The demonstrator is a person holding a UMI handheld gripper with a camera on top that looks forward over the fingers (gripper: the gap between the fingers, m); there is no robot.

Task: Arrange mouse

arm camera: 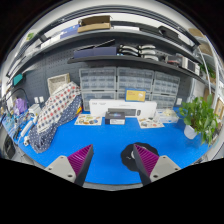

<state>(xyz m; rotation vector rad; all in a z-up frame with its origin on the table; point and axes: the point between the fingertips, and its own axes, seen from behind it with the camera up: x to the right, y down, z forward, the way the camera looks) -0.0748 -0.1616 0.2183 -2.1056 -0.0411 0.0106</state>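
Gripper view: gripper (112,163) fingers spread wide, nothing held. Black mouse (131,155) on blue table (105,140), between fingers, just beside right pad (147,160). Potted plant (200,115) beyond, right.

The mouse (131,155) lies on the table (105,142), just ahead of the gripper (113,160), between its spread fingers (80,158) and nearer the right one. Beyond the mouse, at the table's far edge, a long box (121,106) stands before a wall of small drawers (117,84). Left of the mouse a draped cloth (55,112) hangs over the table's edge. Right of the mouse and farther back stands a potted plant (199,116). Shelves (110,48) run above the drawers.
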